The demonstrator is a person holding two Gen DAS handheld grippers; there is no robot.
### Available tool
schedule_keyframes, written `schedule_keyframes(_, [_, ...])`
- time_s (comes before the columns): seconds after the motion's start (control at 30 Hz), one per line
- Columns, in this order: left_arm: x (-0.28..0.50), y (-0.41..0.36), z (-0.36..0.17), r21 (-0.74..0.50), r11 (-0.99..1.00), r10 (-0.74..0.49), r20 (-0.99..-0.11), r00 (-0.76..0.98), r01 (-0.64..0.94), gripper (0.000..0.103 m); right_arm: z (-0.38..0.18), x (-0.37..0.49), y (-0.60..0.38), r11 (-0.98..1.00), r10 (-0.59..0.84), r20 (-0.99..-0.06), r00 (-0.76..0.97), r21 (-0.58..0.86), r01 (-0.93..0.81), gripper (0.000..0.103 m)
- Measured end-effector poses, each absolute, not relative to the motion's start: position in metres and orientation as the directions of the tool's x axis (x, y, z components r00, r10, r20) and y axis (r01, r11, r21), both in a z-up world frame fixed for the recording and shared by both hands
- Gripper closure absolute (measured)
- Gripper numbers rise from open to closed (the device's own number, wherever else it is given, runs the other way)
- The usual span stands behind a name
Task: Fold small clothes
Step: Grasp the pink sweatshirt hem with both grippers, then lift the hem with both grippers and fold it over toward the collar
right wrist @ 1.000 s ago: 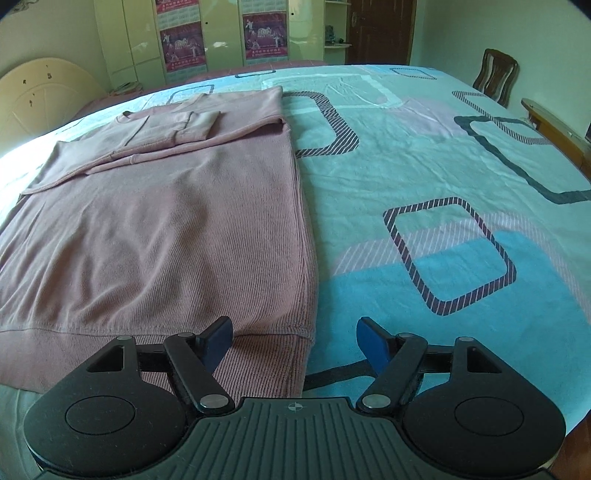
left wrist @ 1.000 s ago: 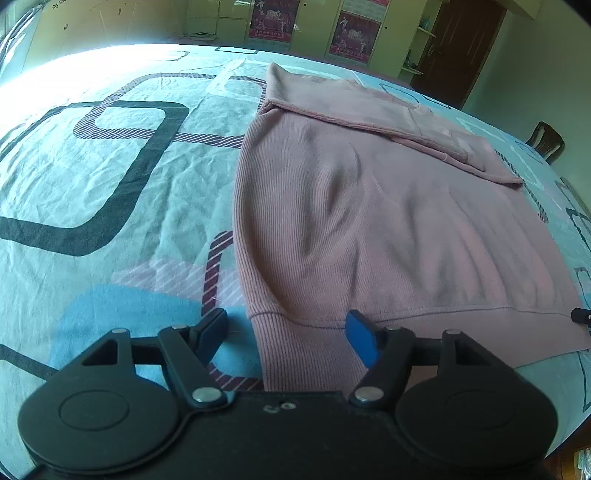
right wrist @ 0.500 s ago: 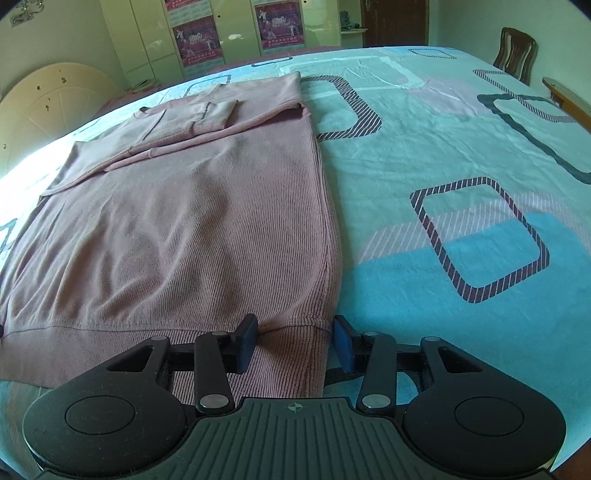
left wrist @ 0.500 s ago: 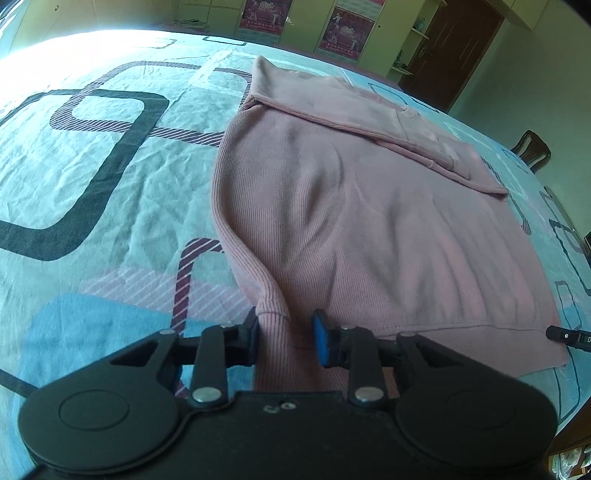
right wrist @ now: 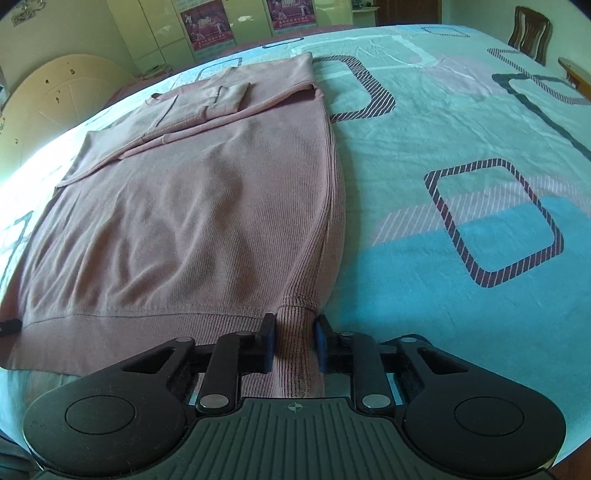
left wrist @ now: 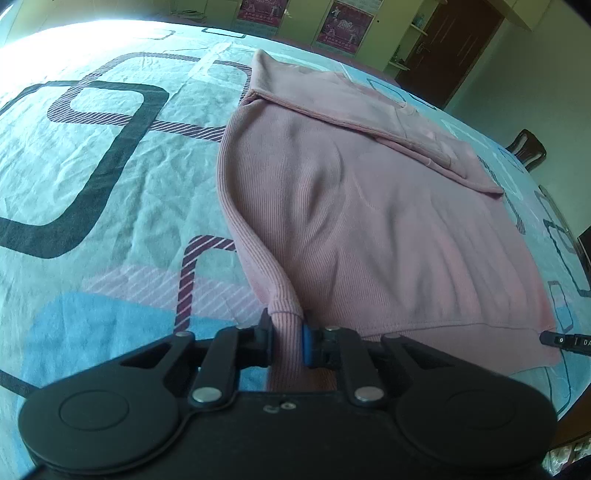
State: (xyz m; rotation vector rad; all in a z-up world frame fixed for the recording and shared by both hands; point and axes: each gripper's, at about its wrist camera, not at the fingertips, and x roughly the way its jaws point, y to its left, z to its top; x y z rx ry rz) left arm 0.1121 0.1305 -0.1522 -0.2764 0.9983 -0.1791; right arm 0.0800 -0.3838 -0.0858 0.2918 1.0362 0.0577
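— Left wrist view, item 1: left gripper [left wrist: 286, 338], low over the bed. Jaws?

— Pressed onto the ribbed hem corner of the pink sweater [left wrist: 369, 221]; fabric bunched into a ridge between the blue pads [left wrist: 306, 345], lifted a bit off the sheet.

— Item 2, the sweater itself?

— Lies flat on the bed, on the patterned bedsheet [left wrist: 92, 184], hem nearest the grippers, collar end far. Sleeves folded across the upper body, one cuff on top. Some wrinkles mid-body.

— Item 3, right wrist view?

— Right gripper [right wrist: 294, 345], same story at the opp. hem corner of the sweater [right wrist: 184, 221]. Jaws pinching the ribbed band, cloth standing up between them; side seam pulled into a curve toward the grip.

— Both corners held at once, then.

— Yes. Tip of the right gripper shows at the far right edge in left view [left wrist: 565, 340], just beside the hem.

— Misc.?

— Sheet [right wrist: 461, 147]: teal/blue w/ dark and striped rounded squares. Wooden chair [right wrist: 530, 33] beyond the bed, dark door [left wrist: 447, 48], posters [right wrist: 207, 27] on pale cabinets, round cream board [right wrist: 55, 99] leaning at back.
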Motion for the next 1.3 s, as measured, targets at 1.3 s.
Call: schedule_keyframes(1.3, [0.471, 0.099, -0.124, -0.347, 0.92, -0.143, -0.734, 0.664, -0.185, 0.091, -0.073, 0.428, -0.457, 0.727, 0.348, -0.654, 0.672, 0.641, 0.247, 0.088])
